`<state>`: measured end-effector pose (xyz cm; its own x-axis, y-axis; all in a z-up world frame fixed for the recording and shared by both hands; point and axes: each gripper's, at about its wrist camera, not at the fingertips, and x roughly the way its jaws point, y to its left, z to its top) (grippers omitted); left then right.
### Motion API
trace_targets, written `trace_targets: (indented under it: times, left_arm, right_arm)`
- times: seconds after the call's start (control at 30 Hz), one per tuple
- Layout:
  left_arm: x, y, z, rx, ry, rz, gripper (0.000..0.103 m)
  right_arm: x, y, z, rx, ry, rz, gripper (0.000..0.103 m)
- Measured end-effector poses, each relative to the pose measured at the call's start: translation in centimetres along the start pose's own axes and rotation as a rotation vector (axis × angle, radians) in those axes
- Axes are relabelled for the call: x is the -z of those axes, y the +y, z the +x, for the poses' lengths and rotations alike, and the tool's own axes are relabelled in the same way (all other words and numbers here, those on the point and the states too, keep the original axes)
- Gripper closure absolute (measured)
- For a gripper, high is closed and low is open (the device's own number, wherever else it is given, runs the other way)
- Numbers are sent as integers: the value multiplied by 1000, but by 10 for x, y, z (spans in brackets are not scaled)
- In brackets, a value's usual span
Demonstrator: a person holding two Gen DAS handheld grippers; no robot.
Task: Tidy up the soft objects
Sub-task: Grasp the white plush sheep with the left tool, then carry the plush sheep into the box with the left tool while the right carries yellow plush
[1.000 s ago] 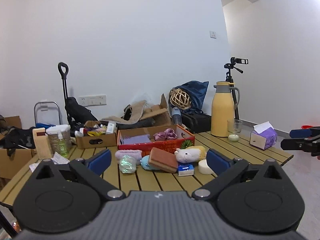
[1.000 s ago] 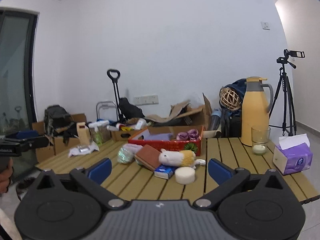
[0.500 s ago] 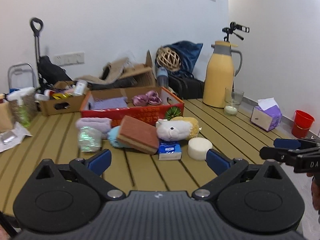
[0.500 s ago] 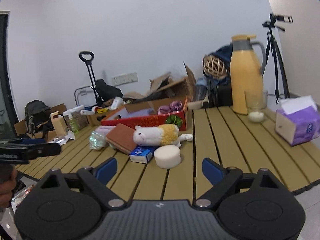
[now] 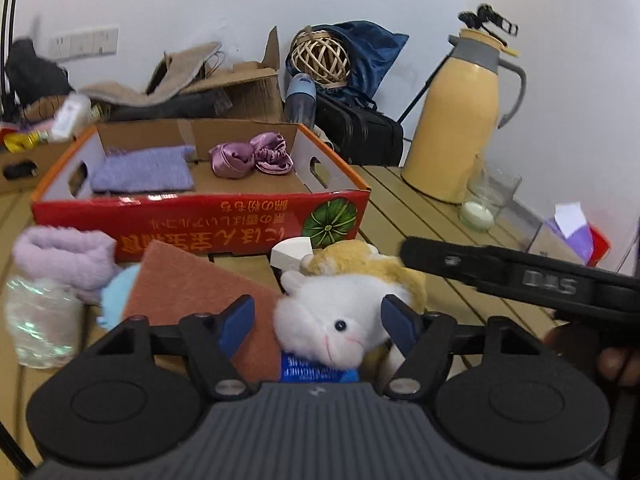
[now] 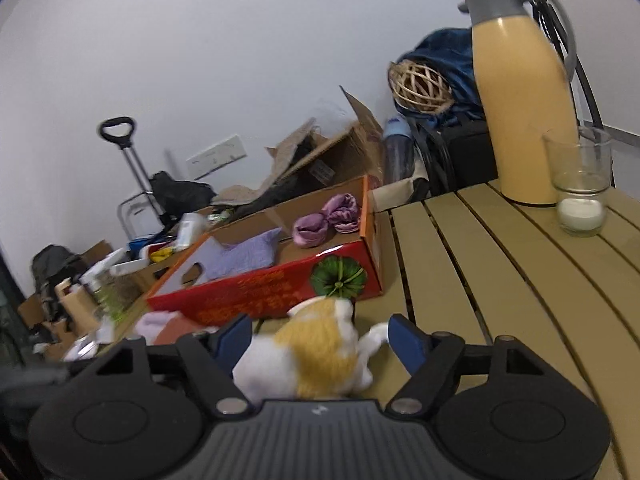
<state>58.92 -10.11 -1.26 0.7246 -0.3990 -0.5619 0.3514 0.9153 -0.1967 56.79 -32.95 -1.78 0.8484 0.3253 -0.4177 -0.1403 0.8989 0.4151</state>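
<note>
one plush toy [image 5: 332, 320], white with a yellow-tan back, lies on the slatted table [image 6: 500, 280] just in front of the red box [image 5: 200, 216]. its long axis runs along the box front, face toward the left gripper [image 5: 320, 322], tail end toward the right gripper [image 6: 320, 338]. both pairs of jaws have just been closing and straddle the toy, pads not clearly pressing it. in the box: one purple cloth [image 5: 142, 172] and one satin scrunchie [image 5: 250, 156]. beside the toy lie one brown sponge [image 5: 192, 300], one white puff [image 5: 290, 252] and one lilac towel roll [image 5: 64, 260].
</note>
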Motion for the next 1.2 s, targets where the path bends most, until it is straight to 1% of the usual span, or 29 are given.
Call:
trace_targets:
  times: [0.07,0.1,0.13,0.17,0.23,0.33,0.43,0.5,0.57,0.63,0.7,0.8,0.97,1.07,1.2]
  left_arm:
    - [6,9,6,36,-10,-42,31]
    - [7,11,7,52,-13,-49,34]
    - [8,11,7,66,-17,-48,37]
    - [10,12,8,85,-15,-44,44]
    - [11,14,10,114,-17,-54,45]
    - [10,17,13,134,-8,-90,46]
    - [11,16,11,135,-24,-85,49]
    - [12,13,8,128,-44,-84,50]
    - [9,11,2,141,-57,-105,50]
    - [5,5,-13,150,-86,-107,50]
    - [4,-1,-35,161,-121,-106,50]
    - [11,-8,-71,187,-153,-127,50]
    - [27,-24,-129,197,-205,-114,50]
    - [35,-32,-158,197,-232,-93,50]
    - [43,-38,-188,208,-264,-92,50]
  right_arm:
    - [1,-1,19,2,7,22,36]
    - [4,-3,26,-5,13,36,37]
    - [7,-4,31,-17,21,48,43]
    - [11,-5,36,-26,32,53,48]
    - [15,-7,41,-49,46,82,49]
    - [17,-8,46,-44,44,74,50]
    - [17,-15,48,-74,50,119,53]
    - [17,-17,45,-80,46,136,56]
    - [16,-15,40,-78,30,143,58]
    - [12,-7,29,-55,1,114,58]
    - [9,3,10,-48,-43,86,58]
    - [6,16,-25,-72,-81,82,58]
    - [12,38,-84,-111,-117,68,58]
    - [19,51,-116,-129,-137,55,58]
    - [27,64,-150,-158,-162,39,58]
